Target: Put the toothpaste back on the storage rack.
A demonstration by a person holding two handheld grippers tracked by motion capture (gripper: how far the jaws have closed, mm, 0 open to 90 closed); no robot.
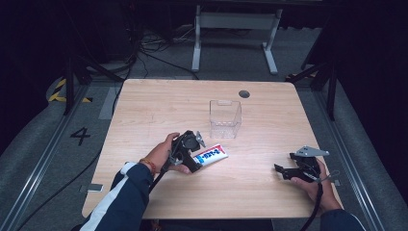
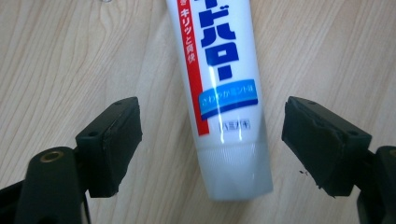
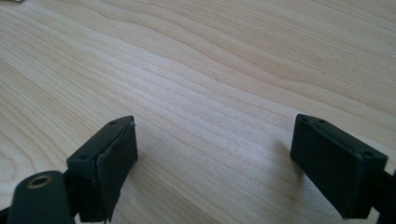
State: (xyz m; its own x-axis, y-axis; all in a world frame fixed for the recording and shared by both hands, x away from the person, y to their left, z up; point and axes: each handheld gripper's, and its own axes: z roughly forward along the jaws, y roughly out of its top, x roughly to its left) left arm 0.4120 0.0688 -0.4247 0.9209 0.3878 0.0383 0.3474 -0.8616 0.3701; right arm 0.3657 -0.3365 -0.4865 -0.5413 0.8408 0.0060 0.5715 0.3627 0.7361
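The toothpaste tube (image 2: 219, 93) lies flat on the bench (image 1: 159, 103), just in front of the clear box (image 1: 224, 119). It is probably light, soft and slick (glossy plastic), so the stiffer crimped end is the place to pinch. The left tool (image 2: 212, 144) hovers low, jaws spread astride that end, untouching. The right tool (image 3: 215, 163) rests apart, spread, empty.

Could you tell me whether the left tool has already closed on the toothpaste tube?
No, the left tool stands open, with the toothpaste tube lying on the table between its pads and clear gaps on both sides.
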